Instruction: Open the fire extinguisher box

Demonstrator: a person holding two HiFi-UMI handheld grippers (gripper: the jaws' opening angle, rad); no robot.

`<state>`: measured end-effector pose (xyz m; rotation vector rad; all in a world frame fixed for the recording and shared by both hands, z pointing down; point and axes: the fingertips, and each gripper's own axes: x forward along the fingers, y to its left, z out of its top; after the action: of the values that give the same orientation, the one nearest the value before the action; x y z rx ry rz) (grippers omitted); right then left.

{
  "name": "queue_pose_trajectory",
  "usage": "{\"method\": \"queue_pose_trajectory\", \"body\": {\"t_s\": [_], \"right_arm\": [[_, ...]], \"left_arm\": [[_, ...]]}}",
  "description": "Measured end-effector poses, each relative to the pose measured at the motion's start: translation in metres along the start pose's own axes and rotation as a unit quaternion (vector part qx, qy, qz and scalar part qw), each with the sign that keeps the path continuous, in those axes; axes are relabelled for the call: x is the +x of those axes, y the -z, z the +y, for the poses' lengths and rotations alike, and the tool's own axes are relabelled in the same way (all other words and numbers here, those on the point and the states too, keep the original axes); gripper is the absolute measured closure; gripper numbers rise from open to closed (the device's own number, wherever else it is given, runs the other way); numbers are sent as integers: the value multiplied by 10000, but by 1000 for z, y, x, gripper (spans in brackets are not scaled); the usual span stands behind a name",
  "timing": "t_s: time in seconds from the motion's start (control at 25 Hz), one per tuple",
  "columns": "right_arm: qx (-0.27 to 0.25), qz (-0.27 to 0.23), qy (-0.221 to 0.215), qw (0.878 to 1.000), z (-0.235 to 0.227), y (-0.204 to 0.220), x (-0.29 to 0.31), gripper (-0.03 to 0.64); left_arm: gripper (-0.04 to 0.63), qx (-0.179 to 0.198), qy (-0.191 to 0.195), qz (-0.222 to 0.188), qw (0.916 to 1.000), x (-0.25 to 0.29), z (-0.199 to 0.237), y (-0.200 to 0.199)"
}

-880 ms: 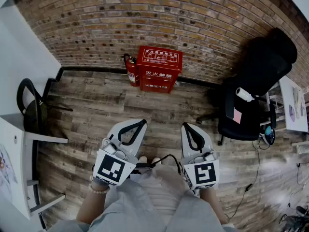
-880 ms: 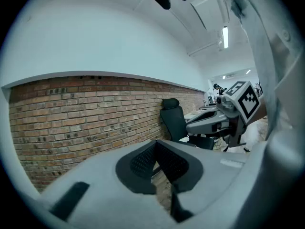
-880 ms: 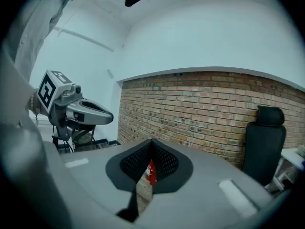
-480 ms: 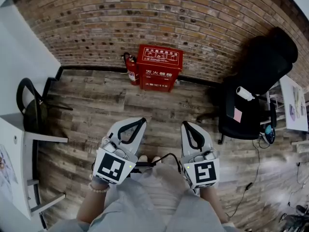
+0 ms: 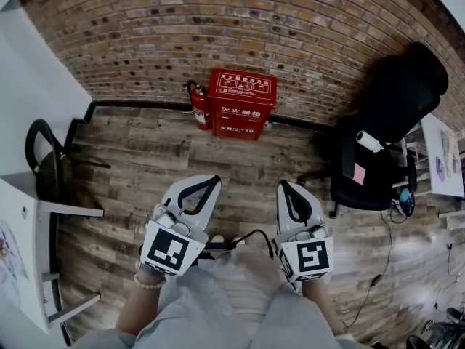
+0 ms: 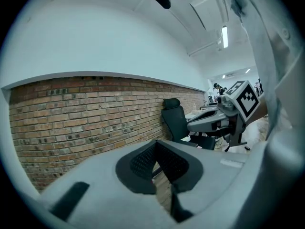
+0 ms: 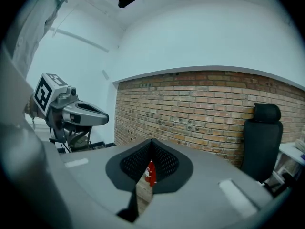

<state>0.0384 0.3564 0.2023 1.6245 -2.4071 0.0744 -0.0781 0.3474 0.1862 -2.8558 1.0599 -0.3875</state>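
Left gripper (image 5: 208, 183) closed, wood floor (image 5: 145, 155), brick wall (image 5: 218, 20)

White left gripper (image 5: 207, 184) and right gripper (image 5: 285, 189), black ribbed pads (image 7: 136, 162), checkered marker cubes (image 5: 171, 251) (image 5: 306, 257), black cable (image 5: 251, 237); bead bracelet (image 5: 148, 286), pale grey trousers (image 5: 218, 307).

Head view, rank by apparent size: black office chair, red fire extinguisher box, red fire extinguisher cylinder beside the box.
1. black office chair, clearly largest
2. red fire extinguisher box
3. red fire extinguisher cylinder, smallest, partly behind the box
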Motion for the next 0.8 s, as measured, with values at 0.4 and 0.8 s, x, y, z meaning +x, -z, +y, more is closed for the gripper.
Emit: {"method": "queue_pose_trajectory", "body": {"t_s": [0.4, 0.8], "right_arm": [[-291, 40, 153, 9995, 15, -8, 10, 608], [-339, 162, 303, 9988, 19, -2, 12, 609]], "left_arm": [[597, 21, 62, -52, 10000, -13, 20, 6], [598, -118, -6, -157, 9998, -19, 36, 13]]}}
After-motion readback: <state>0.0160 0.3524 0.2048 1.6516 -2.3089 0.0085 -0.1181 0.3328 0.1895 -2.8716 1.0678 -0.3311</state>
